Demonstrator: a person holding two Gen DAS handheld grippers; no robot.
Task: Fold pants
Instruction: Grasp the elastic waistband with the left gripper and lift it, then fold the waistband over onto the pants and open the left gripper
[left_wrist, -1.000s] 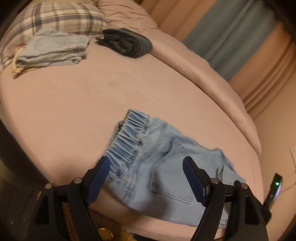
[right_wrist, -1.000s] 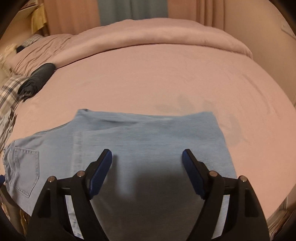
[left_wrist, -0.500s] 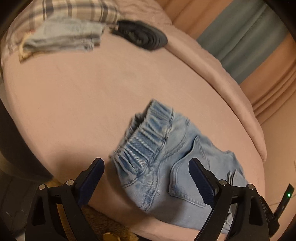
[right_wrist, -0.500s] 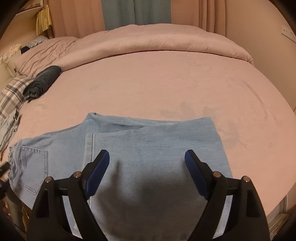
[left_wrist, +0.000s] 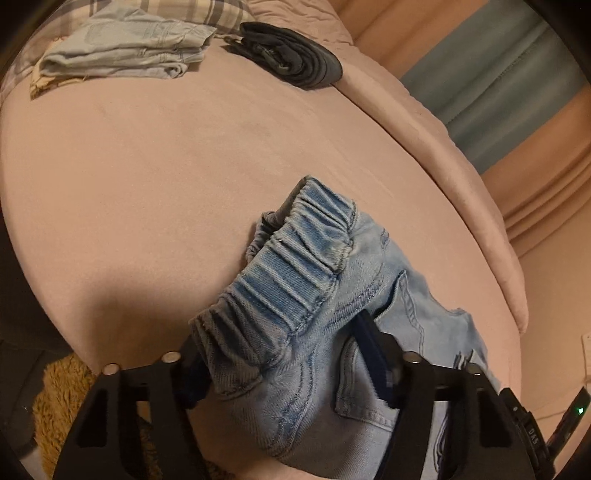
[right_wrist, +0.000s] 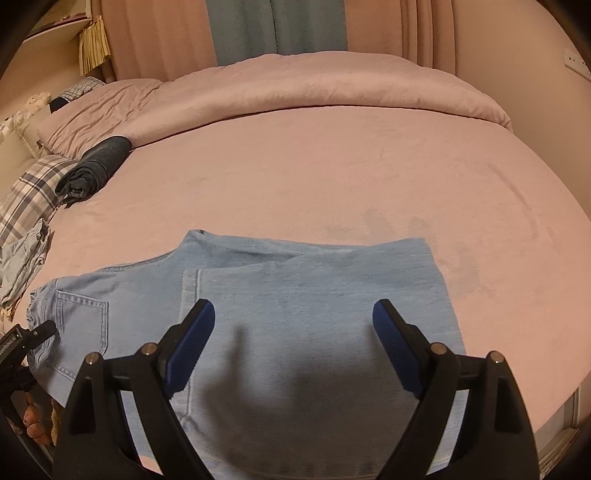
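Light blue jeans (right_wrist: 295, 288) lie on the pink bed, legs folded back over themselves. In the left wrist view their elastic waistband (left_wrist: 291, 273) fills the space between the fingers of my left gripper (left_wrist: 284, 354). The fingers straddle the waist end near the back pocket (left_wrist: 373, 376); the left finger is partly hidden under the denim, and the jaws stand wide apart. My right gripper (right_wrist: 293, 325) is open and empty, hovering above the folded leg part. The left gripper's tip shows at the far left of the right wrist view (right_wrist: 40, 330).
Folded light blue pants (left_wrist: 122, 51) and folded dark pants (left_wrist: 291, 55) lie near a plaid pillow (right_wrist: 29, 188) at the head of the bed. A pink duvet (right_wrist: 332, 85) is bunched along the far edge. A shaggy yellow rug (left_wrist: 62, 398) lies below the near bed edge.
My left gripper has moved forward onto the waist end, so the waistband now sits between its fingers. My right gripper has pulled back and up a little, staying open.
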